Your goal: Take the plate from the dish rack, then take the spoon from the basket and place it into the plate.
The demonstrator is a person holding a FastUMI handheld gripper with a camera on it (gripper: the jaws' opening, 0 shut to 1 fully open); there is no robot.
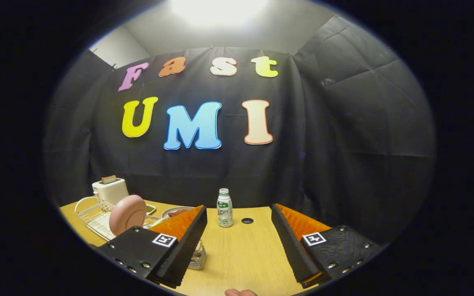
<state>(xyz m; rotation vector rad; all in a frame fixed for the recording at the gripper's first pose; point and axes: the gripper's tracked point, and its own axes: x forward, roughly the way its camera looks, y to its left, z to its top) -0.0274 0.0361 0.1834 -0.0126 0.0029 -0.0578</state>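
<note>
Gripper (239, 230) fingers spread wide, nothing between them, over bare table (245, 255). Pink plate (127, 213) stands on edge in the white dish rack (93, 218), lower left of frame. Risk: plate slipping or rack dragging on pull-out; bottle (224, 207) ahead could get knocked. Basket (198, 257) mostly hidden behind left finger; spoon can't be made out.

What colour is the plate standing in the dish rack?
Pink. The plate stands upright in the white wire dish rack, seen best in the gripper view, beside the open gripper.
</note>
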